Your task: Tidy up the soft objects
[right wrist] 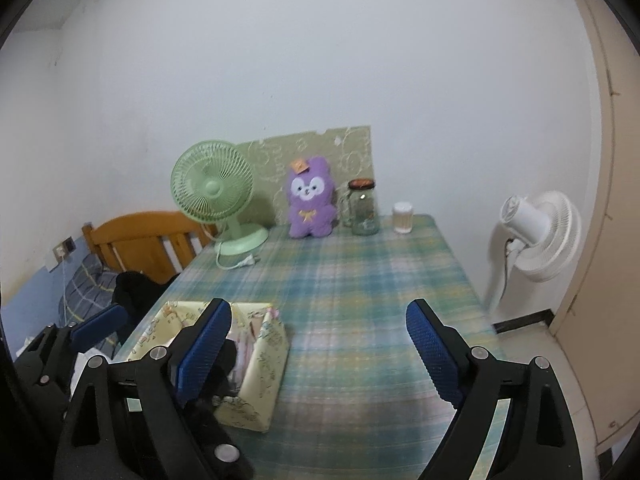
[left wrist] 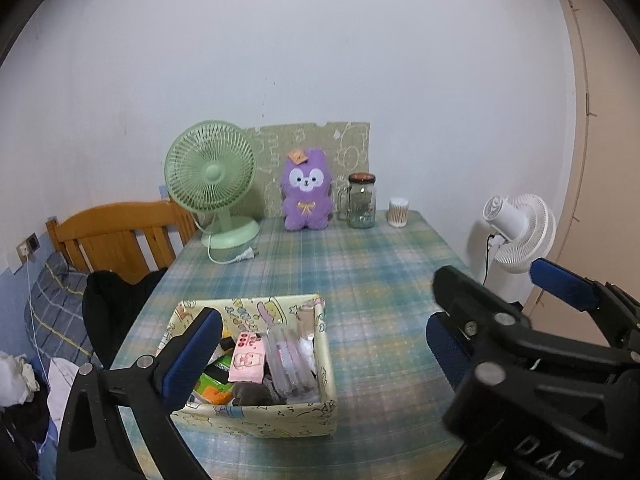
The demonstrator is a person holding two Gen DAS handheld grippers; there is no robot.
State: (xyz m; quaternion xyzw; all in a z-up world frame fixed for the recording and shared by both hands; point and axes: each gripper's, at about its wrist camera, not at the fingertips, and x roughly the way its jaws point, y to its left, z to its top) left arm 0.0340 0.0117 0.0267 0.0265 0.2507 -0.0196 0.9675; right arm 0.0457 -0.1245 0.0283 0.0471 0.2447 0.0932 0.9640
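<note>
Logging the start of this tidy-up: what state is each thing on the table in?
Purple plush toy: upright against the wall.
Green desk fan: upright, plug loose on the tablecloth.
Glass jar with dark lid: lidded.
Patterned yellow storage box: open, filled.
Left gripper: open.
Right gripper: open.

Purple plush (left wrist: 306,191) upright by wall, box (left wrist: 256,416) nearer (full), plaid table (left wrist: 376,280)

Dim, even indoor light, heavy fisheye bend

Both views were soft and slightly noisy; black vignette filled the corners, walls curved at the edges, shadows stayed faint.
</note>
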